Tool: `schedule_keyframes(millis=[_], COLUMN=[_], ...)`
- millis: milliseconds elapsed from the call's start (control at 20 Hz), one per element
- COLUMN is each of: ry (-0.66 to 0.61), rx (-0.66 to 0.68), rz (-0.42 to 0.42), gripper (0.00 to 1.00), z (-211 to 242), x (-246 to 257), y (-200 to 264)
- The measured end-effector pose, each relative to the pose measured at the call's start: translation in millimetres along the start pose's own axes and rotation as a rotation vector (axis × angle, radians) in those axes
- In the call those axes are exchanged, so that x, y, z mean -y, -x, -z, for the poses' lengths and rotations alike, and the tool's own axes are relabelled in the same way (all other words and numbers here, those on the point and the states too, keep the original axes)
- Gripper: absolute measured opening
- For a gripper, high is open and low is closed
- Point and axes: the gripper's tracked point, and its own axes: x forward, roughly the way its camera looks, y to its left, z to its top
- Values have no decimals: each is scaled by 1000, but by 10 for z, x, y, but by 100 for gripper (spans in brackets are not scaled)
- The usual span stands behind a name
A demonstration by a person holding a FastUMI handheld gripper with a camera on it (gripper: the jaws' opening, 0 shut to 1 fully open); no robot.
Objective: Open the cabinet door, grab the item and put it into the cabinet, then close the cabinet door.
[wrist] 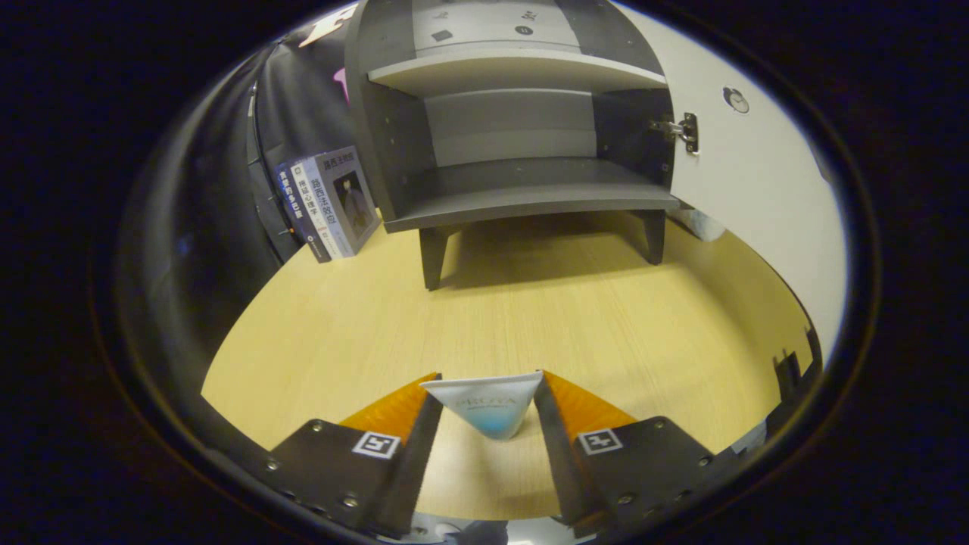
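Note:
A small grey cabinet (522,197) on short legs stands on the wooden table (530,318), well beyond my fingers. Its white door (757,174) is swung wide open to the right, showing a bare lower compartment and a shelf above it. My gripper (488,390) is low over the near part of the table. A white and blue tube (488,405) sits between the two fingers, its flat end at the tips, and both fingers press on its sides.
Several books (329,200) lean against the booth wall left of the cabinet. A bare stretch of table lies between my fingers and the cabinet's legs. A white crumpled object (700,223) lies behind the open door.

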Motion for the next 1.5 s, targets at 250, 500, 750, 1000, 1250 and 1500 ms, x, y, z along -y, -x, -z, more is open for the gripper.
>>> schedule_keyframes(millis=[250, 500, 750, 1000, 1250, 1500], ry=[21, 34, 33, 54, 96, 92], rx=[-5, 58, 149, 282, 441, 542], rz=[-13, -26, -26, -28, -53, -49], gripper=[56, 56, 56, 56, 56, 55], z=[-37, -481, -1215, -2163, -3169, -3909], x=[-4, 22, 81, 69, -79, -66], y=[24, 221, 547, 939, 1201, 1038])
